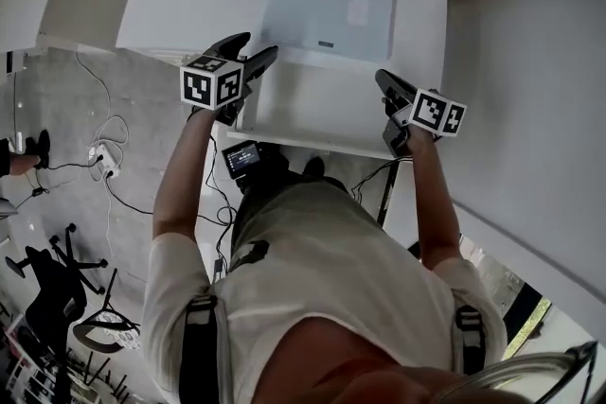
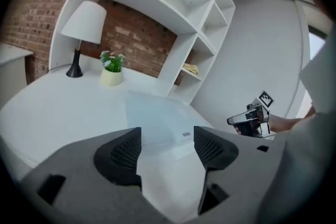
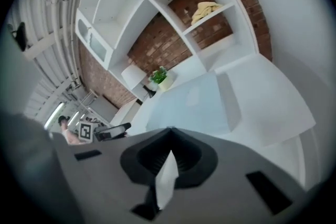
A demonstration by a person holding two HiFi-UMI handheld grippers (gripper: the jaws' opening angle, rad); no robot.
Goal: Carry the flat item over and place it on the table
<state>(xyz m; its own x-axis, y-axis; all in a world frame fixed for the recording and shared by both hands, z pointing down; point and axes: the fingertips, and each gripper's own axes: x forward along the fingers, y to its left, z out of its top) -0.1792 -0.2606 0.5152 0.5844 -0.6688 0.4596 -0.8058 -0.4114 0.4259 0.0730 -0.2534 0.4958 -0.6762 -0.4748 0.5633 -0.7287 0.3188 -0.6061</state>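
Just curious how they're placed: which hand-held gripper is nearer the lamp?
Left. The left hand-held gripper sits open at the board's edge on the lamp's side; the right hand-held gripper grips the opposite edge, farther from it.

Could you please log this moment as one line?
left gripper: open | right gripper: shut on white panel | table: pale sheet

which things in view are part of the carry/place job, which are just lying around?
Job: white flat sheet, right gripper shut on it, left gripper open around its edge, white table.
Lying about: pale blue sheet, lamp, potted plant, yellow item on the shelf.
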